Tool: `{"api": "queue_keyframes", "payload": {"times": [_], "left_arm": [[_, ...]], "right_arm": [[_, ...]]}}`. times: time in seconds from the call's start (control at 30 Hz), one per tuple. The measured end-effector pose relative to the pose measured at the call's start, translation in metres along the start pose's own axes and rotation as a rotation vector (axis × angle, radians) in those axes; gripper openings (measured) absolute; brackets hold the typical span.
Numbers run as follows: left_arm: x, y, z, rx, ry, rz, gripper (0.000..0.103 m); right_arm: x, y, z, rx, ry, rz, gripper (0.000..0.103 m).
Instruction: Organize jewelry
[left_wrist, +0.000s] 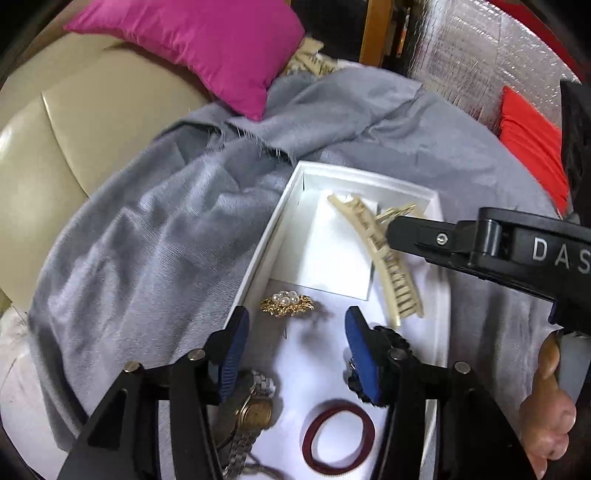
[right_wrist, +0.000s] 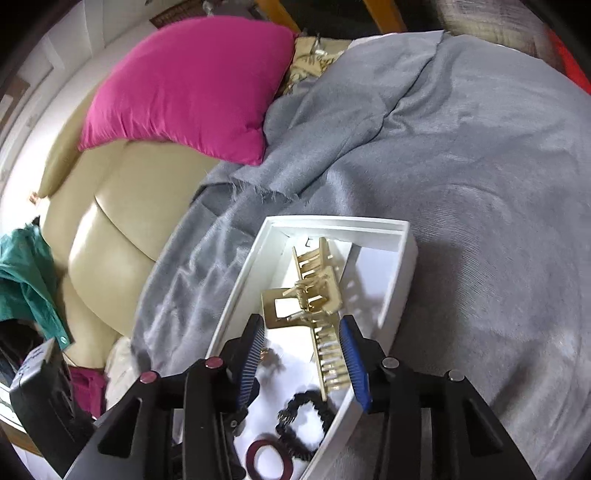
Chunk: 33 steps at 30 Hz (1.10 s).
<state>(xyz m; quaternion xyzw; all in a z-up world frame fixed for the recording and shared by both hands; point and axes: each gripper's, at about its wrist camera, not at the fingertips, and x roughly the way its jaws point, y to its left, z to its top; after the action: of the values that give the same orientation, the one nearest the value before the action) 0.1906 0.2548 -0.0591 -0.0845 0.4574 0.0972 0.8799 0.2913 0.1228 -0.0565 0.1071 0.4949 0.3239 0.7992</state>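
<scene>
box: white box lay on grey cloth | left gripper fingers apart, empty, above pearl brooch by box's left wall | right gripper fingers apart, straddling cream hair claw along right wall | risk: a closing pad could snag claw teeth and tip the box

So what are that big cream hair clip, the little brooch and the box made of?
Hair clip: likely plastic, glossy cream, with moulded teeth. Brooch: gold-coloured metal, shiny openwork, topped with pearl-like beads; real or imitation is unclear. Box: probably matte white cardboard, with thin straight walls.
</scene>
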Motion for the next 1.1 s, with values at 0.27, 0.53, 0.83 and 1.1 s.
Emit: {"api": "queue_keyframes", "payload": {"times": [0.27,0.53,0.83,1.1], "left_arm": [[-0.051,-0.004,-0.019,0.062,-0.14,0.057,0.063],[-0.101,-0.006,-0.044,0.098,-0.269,0.071,0.067],[-0.112,-0.008,-0.062,0.136,-0.299,0.108,0.068],[-0.11,-0.005,-0.06,0.135,-0.295,0.123,0.068]], "right_arm": [[-0.058,0.0,-0.025,-0.009,-0.106,-0.028,0.048],[-0.113,0.032,-0.069,-0.119,-0.157,-0.102,0.048],[-0.124,0.044,-0.095,-0.136,-0.156,-0.117,0.048],[-0.116,0.022,-0.095,-0.056,-0.147,-0.124,0.048]]}}
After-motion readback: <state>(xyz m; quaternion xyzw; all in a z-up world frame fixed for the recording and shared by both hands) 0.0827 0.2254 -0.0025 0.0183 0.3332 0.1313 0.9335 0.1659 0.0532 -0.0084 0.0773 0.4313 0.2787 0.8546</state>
